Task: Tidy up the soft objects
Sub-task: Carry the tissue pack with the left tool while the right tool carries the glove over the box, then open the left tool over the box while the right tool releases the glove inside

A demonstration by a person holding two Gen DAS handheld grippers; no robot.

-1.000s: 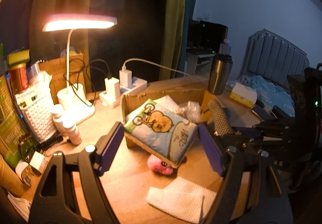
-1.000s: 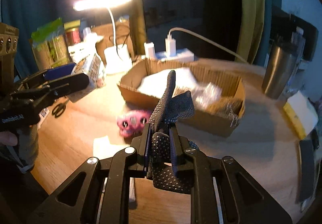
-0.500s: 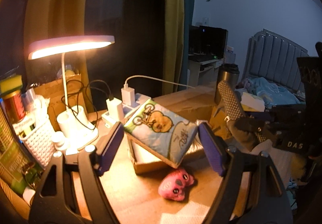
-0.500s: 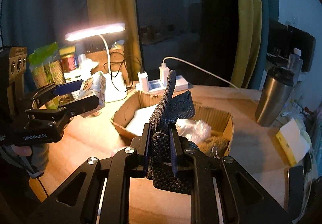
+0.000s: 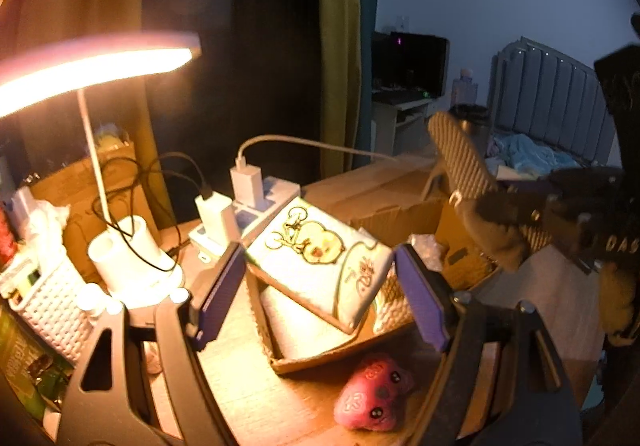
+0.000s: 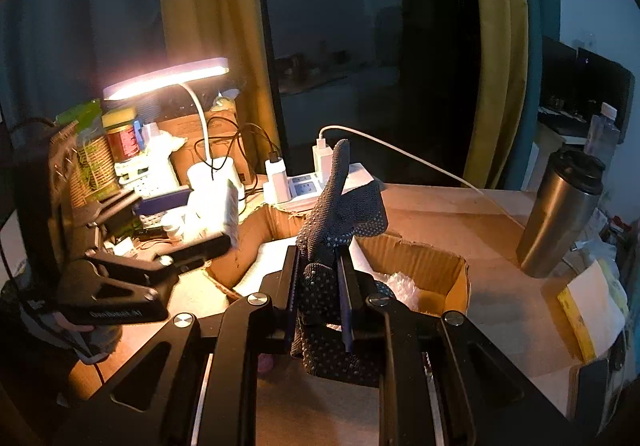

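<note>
A wooden desk top (image 5: 256, 390) is lit warmly by a white desk lamp (image 5: 100, 61) at its left rear, while the rest of the room is left dim. Behind the desk, yellow curtains (image 6: 192, 45) are drawn to either side of a dark window. A white power strip (image 6: 308, 181) with chargers plugged in is seen against the back edge, and a woven white basket (image 5: 52, 302) and jars are crowded at the far left. A steel tumbler (image 6: 560, 213) is stood on flattened cardboard to the right; a grey padded headboard (image 5: 552, 97) and a dark monitor (image 5: 412, 61) are seen across the room.

An open cardboard box (image 6: 432, 266) is set in the middle of the desk. The left gripper (image 5: 320, 286) is closed onto a tissue pack (image 5: 320, 258) printed with a cartoon chick, gripped by its ends between the purple pads and held tilted above the box's near corner. The right gripper (image 6: 318, 294) is clamped tight on a dotted knit glove (image 6: 340, 205), whose fingers are stuck upward above the box and whose cuff is hung below the jaws. A pink plush toy (image 5: 372, 394) is left on the desk just in front of the box, close to its near wall.
</note>
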